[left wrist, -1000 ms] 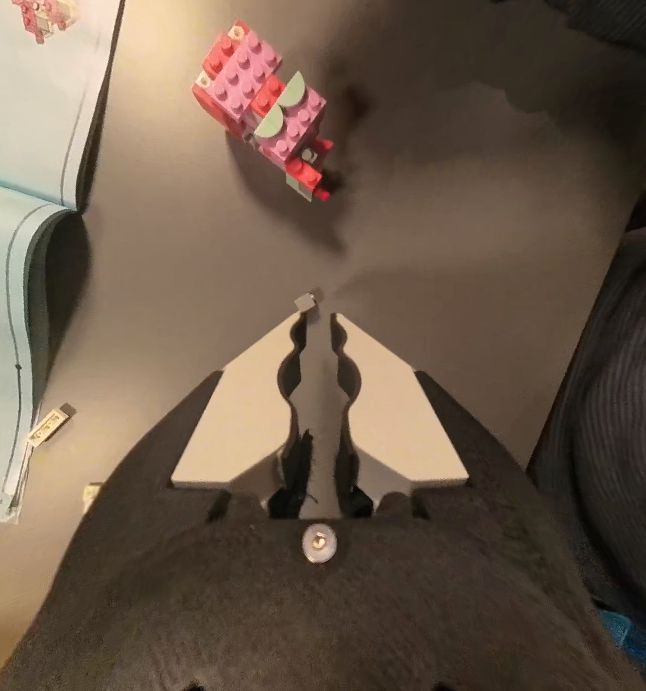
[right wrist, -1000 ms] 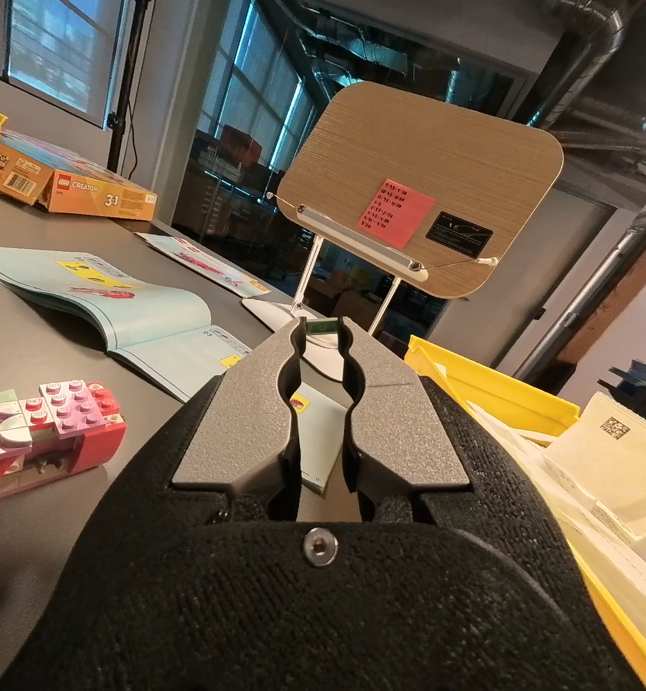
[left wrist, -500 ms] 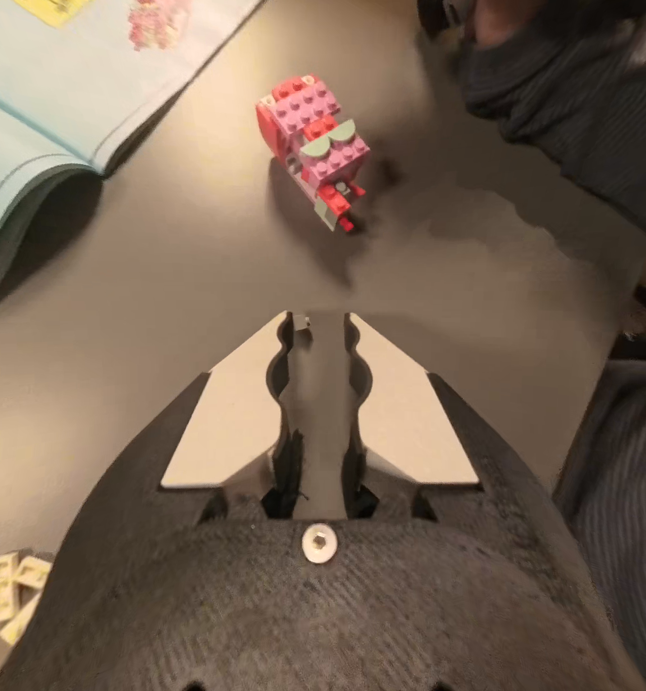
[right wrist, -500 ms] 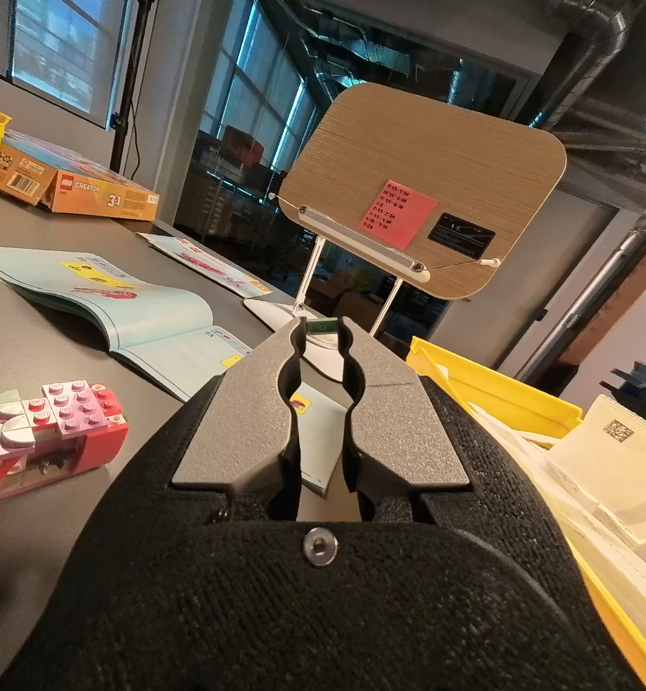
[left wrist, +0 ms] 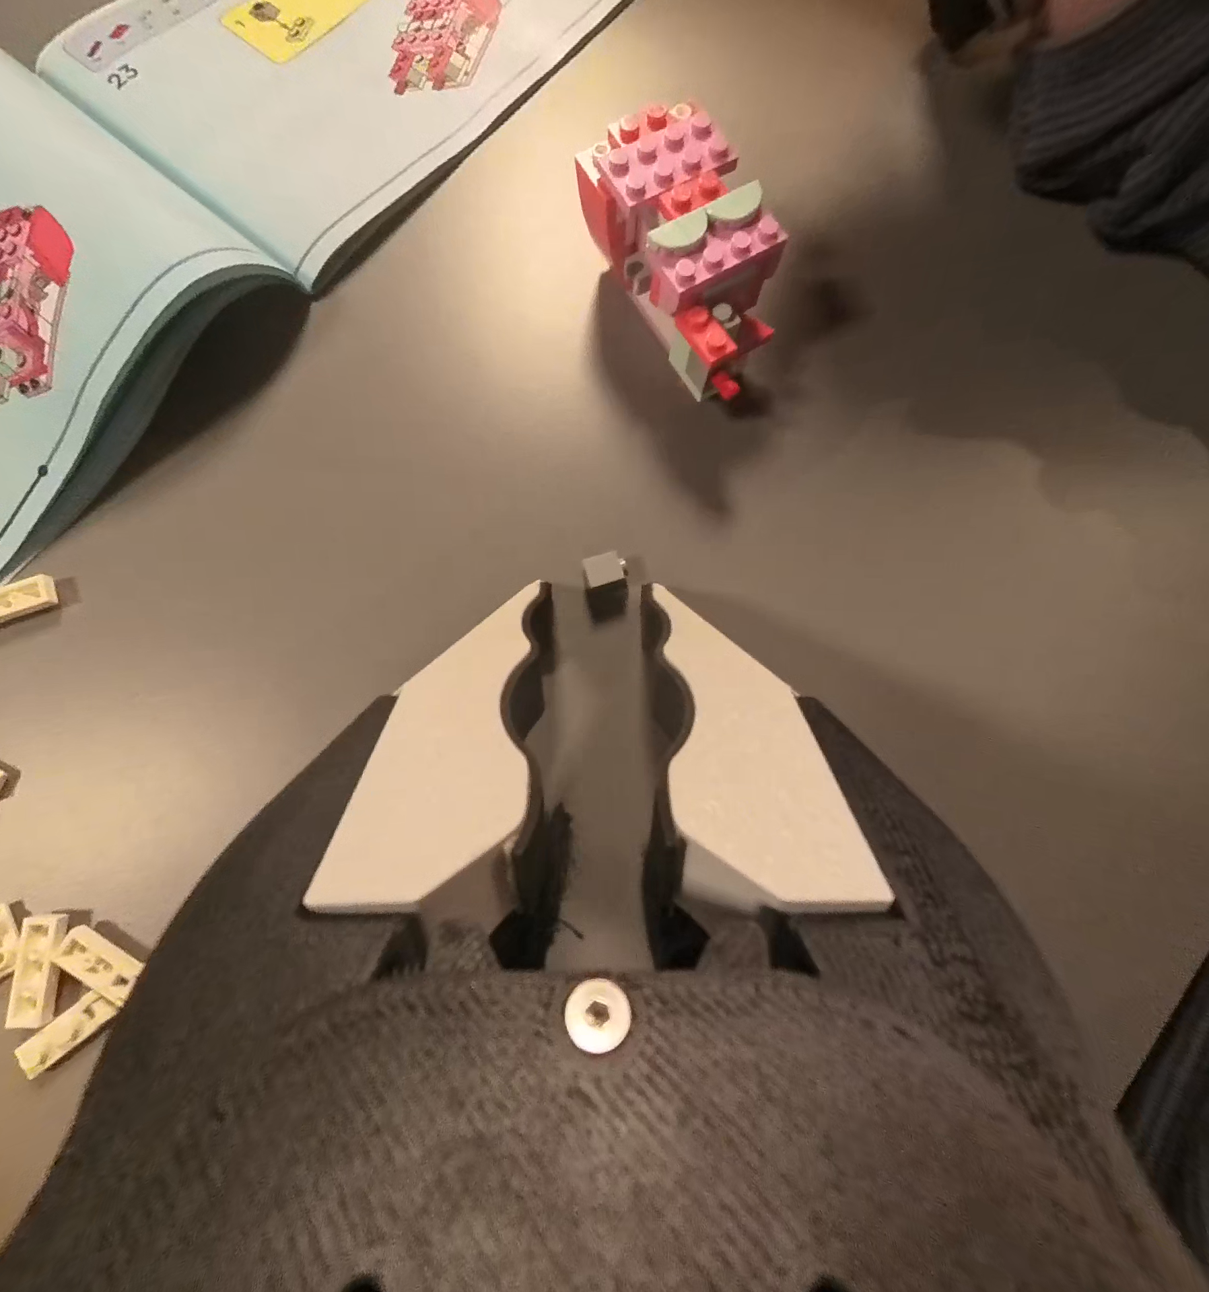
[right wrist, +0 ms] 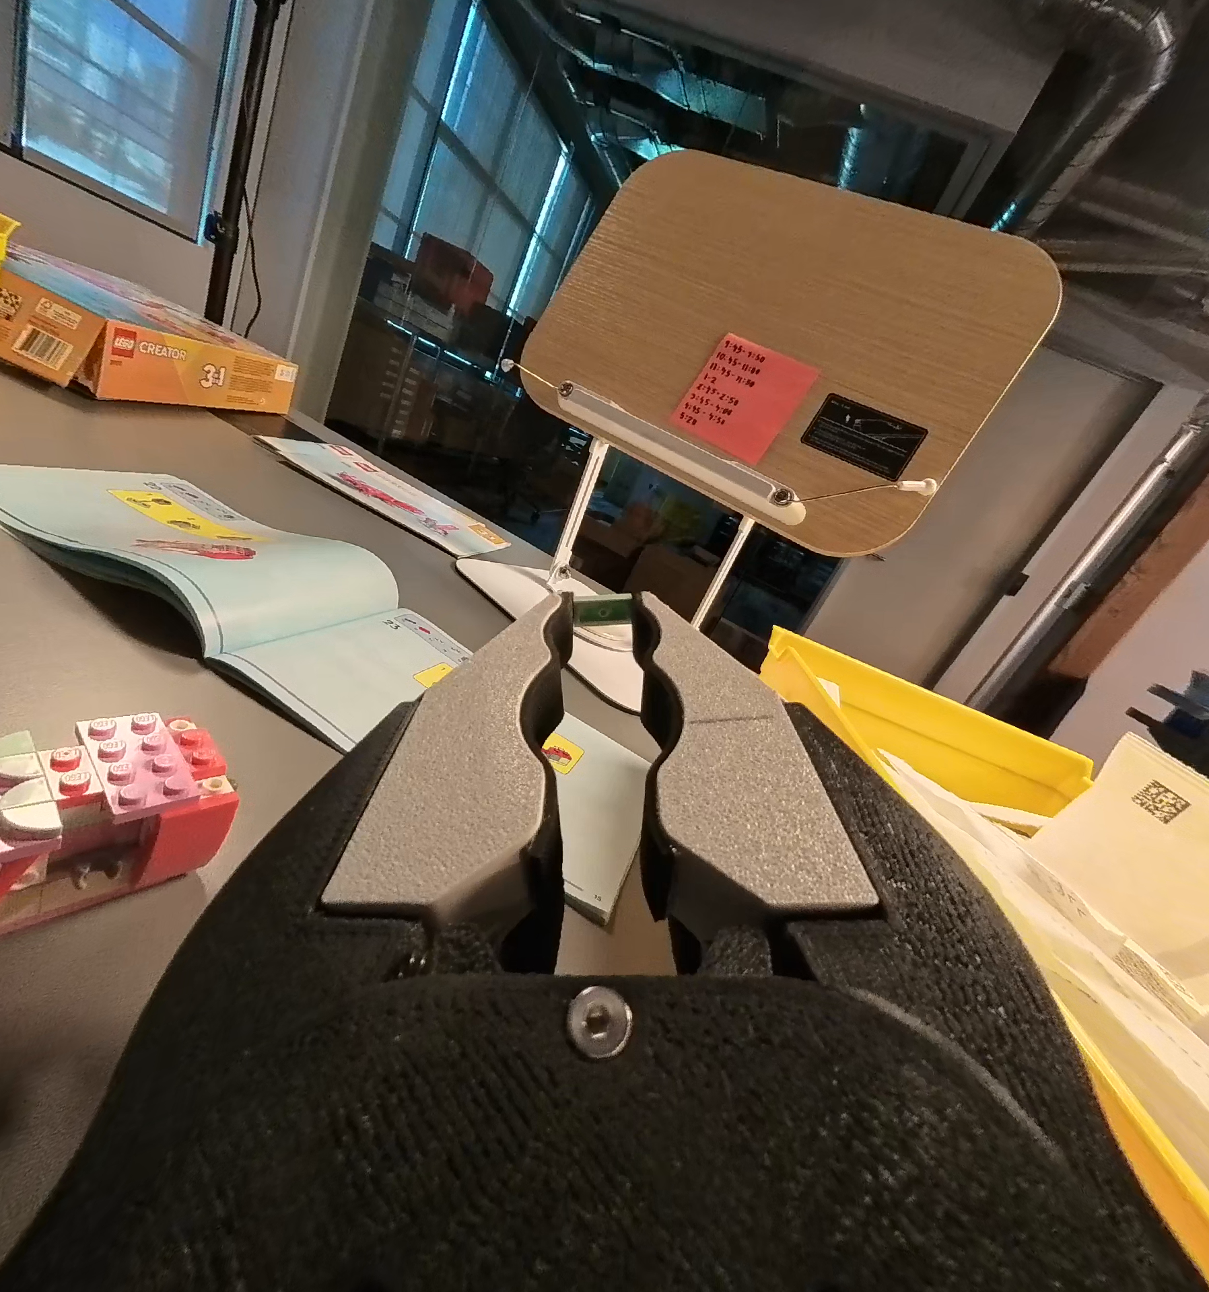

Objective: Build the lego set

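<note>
In the left wrist view my left gripper (left wrist: 596, 591) is open over the dark table (left wrist: 378, 489). A small grey cube brick (left wrist: 603, 584) lies on the table between its fingertips, with a gap on each side, so neither pad touches it. A pink and red brick model (left wrist: 685, 238) lies beyond it, and it also shows in the right wrist view (right wrist: 98, 790). My right gripper (right wrist: 602, 609) is shut on a small green flat piece (right wrist: 598, 613) and holds it above the table.
An open light-blue instruction booklet (left wrist: 168, 175) lies at the left, with several cream plates (left wrist: 42, 972) nearer. A dark sleeve (left wrist: 1147, 126) is at the top right. A yellow bin (right wrist: 937, 720), a wooden book stand (right wrist: 790, 349) and an orange box (right wrist: 154, 356) stand around. My hands' fingertips stand some 20 centimeters from each other.
My left gripper's jaws have widened and the view has shifted over the table. The grey brick, earlier at the left fingertip, now sits between the tips. The right gripper has hardly moved.
</note>
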{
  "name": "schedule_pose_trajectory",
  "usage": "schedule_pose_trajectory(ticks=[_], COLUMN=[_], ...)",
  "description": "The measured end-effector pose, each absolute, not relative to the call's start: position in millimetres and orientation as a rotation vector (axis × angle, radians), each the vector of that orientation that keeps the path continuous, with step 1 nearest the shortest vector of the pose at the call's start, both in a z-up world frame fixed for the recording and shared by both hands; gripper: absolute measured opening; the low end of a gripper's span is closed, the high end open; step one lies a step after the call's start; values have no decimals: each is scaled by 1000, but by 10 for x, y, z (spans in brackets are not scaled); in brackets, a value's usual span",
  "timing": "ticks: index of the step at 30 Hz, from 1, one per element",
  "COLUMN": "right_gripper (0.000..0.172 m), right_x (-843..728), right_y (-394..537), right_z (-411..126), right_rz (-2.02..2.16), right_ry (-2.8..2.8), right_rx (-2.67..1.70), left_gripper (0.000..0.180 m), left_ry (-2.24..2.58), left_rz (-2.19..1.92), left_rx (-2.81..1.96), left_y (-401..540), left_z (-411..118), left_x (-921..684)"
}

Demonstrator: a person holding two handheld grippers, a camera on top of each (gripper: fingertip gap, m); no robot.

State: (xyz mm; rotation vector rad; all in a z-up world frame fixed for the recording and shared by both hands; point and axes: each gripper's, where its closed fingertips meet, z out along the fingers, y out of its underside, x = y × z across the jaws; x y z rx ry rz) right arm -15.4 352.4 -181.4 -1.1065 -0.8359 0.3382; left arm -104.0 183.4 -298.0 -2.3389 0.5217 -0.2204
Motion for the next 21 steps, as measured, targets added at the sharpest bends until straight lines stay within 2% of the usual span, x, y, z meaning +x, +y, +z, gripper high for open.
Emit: schedule_pose_trajectory(ticks=[4, 7, 21], right_gripper=[15, 15, 15], right_x=[-163, -162, -182], right_y=[3520, 3520, 3509], right_z=[-1817, -1815, -1822], right_rz=[337, 340, 345], right_ry=[-842, -840, -850], right_rx=[-1105, -1106, -1104], left_gripper=[35, 36, 11], left_ry=[497, 477, 487], left_rz=[-231, -216, -210], left_rx=[-2320, -2293, -2285], left_y=[1840, 1832, 1885], left_z=[-2979, -2978, -2975], left_x=[-1003, -996, -1024])
